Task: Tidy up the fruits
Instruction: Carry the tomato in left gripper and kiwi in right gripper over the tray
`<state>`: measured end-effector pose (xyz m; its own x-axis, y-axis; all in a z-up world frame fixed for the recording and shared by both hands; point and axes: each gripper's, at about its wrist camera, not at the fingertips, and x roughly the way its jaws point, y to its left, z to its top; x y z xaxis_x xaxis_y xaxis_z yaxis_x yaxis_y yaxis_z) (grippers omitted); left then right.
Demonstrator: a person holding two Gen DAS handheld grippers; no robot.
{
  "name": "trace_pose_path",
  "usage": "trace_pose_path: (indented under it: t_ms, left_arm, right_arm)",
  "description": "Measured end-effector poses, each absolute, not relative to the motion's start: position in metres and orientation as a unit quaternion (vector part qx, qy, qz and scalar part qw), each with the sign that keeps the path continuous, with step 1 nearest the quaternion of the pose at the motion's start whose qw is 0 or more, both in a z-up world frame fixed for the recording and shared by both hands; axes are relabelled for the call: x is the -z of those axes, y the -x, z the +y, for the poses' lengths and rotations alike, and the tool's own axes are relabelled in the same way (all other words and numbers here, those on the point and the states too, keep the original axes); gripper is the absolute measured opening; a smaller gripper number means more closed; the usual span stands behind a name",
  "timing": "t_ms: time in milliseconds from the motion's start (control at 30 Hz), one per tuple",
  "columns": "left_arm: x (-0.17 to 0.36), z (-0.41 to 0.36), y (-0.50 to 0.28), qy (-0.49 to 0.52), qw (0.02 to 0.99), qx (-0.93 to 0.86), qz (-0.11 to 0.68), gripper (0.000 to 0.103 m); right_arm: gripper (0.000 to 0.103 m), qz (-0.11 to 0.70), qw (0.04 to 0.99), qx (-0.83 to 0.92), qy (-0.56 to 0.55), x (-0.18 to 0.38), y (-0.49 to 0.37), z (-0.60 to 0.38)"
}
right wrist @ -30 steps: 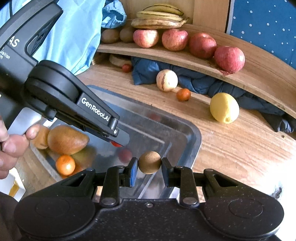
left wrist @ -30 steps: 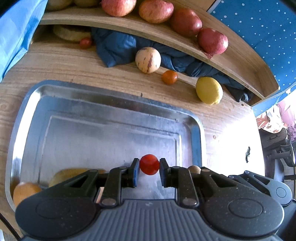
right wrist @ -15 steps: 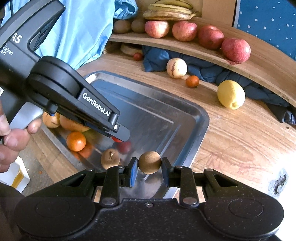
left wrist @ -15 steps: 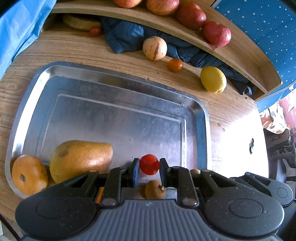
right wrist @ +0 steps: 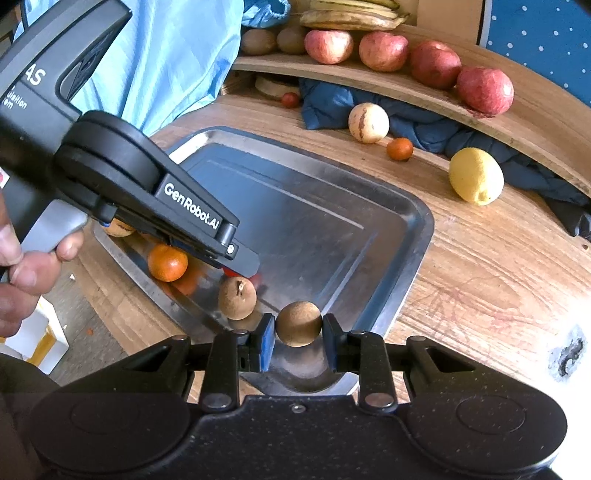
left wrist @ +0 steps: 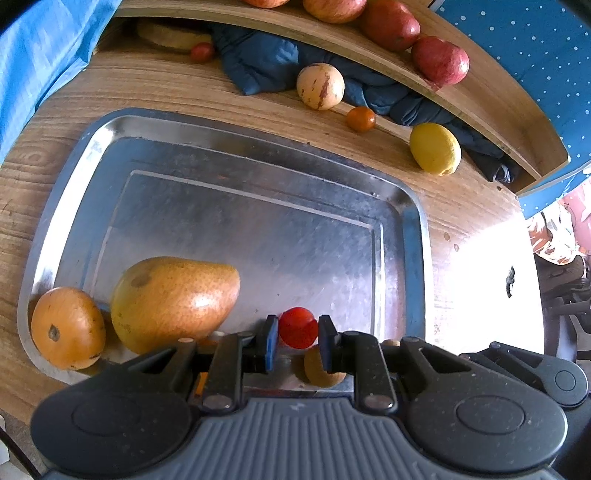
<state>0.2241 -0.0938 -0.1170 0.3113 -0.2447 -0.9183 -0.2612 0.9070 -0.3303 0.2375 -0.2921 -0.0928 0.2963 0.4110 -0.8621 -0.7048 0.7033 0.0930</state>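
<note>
Wooden table (left wrist: 476,206) under metal tray (left wrist: 415,236), lemon (left wrist: 436,148), blue cloth (left wrist: 266,62).

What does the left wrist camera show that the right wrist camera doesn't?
Only the left wrist view shows the whole mango and the left gripper with its jaws shut on a red tomato. Only the right wrist view shows the bananas, the person's hand, and the right gripper shut on a brown fruit. Both show the metal tray, lemon and shelf apples.
</note>
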Motion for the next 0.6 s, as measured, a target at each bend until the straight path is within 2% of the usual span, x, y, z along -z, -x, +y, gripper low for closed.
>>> trace_pose_path:
  t_ms: [600]
  left_arm:
    - [0.1161, -0.0914, -0.22, 0.21, 0.776, -0.009, 0.594, 0.025]
  right_arm:
    - [0.03, 0.49, 0.777, -0.362, 0.156, 0.0967, -0.2345, -0.2898]
